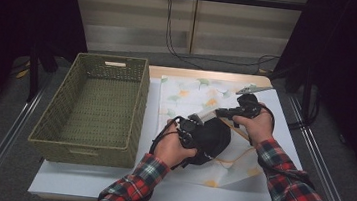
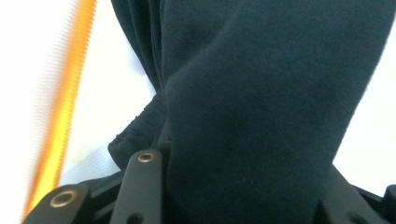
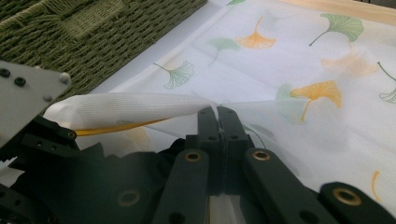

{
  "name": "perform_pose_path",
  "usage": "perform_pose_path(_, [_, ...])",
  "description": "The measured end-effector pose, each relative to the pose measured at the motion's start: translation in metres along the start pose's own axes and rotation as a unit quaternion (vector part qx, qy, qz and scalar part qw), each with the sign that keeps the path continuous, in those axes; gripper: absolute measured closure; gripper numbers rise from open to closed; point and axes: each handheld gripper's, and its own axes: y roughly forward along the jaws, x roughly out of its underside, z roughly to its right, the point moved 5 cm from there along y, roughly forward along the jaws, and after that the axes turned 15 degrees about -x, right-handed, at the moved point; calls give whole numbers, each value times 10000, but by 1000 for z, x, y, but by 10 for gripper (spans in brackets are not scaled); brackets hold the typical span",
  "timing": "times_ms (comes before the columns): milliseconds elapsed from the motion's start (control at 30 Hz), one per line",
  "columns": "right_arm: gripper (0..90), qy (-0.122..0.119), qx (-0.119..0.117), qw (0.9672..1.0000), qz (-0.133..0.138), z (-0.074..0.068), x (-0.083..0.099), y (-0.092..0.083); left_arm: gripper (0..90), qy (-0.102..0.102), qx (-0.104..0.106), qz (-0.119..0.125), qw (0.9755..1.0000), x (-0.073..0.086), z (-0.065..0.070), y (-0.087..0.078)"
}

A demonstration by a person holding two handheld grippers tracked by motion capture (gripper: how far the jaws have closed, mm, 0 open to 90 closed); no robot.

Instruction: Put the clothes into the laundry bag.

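Observation:
A dark cloth bundle (image 1: 214, 138) lies on a white sheer cloth printed with ginkgo leaves (image 1: 192, 94) at the middle of the table. My left gripper (image 1: 189, 128) is shut on the dark cloth (image 2: 261, 116), which drapes over its jaws in the left gripper view. My right gripper (image 1: 221, 112) points left, with its jaws pressed together on a pulled-up fold of the white cloth (image 3: 299, 56). Its tips (image 3: 217, 112) pinch that fold just above the dark cloth (image 3: 116, 182). The left gripper's grey plate (image 3: 23, 93) shows at the left of the right gripper view.
A green woven basket (image 1: 138, 106) stands empty on the table's left half, close to the white cloth's left edge; its wall (image 3: 70, 32) appears in the right gripper view. White tabletop (image 1: 107, 183) runs along the front. Both plaid sleeves reach in from the bottom.

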Motion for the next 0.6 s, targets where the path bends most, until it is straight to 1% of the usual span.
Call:
perform_pose_path(67, [900,-26,-12,10000,10,0,0,-1,613,-78,58,9,10000,-2,-1,-3])
perform_pose_path(133, [900,-48,5,10000,7,0,0,-2,613,-189,65,6,9998,-3,-1,-4])
perform_pose_path(167, [900,-43,0,10000,13,0,-1,-2,613,-166,49,10,9998,-4,-1,-4])
perform_pose_path(200, [900,-37,-6,10000,21,-1,-1,-3,613,-108,98,9,9999,-5,-1,-5])
perform_pose_path(233, [900,-48,-1,10000,21,-1,-1,-3,613,-192,98,28,9998,-6,0,-6])
perform_pose_path(333, [900,-56,-3,10000,26,-2,-1,-4,613,-206,120,25,9997,-10,1,-8])
perform_pose_path(367, [900,-59,8,10000,34,-2,-1,-5,613,-243,148,20,9996,-11,1,-8])
perform_pose_path(400, [900,-50,1,10000,38,-2,-1,-5,613,-256,115,40,9996,-12,0,-9])
perform_pose_path(500, [900,-43,1,10000,41,-3,-1,-5,614,-377,130,54,9992,-16,2,-9])
perform_pose_path(533, [900,-59,4,10000,45,-3,-2,-5,614,-344,122,32,9993,-17,1,-9])
perform_pose_path(567, [900,-47,-5,10000,47,-4,-2,-5,613,-420,108,70,9990,-18,2,-8])
perform_pose_path(600, [900,-62,-9,10000,44,-4,-2,-5,613,-416,106,67,9991,-19,2,-7])
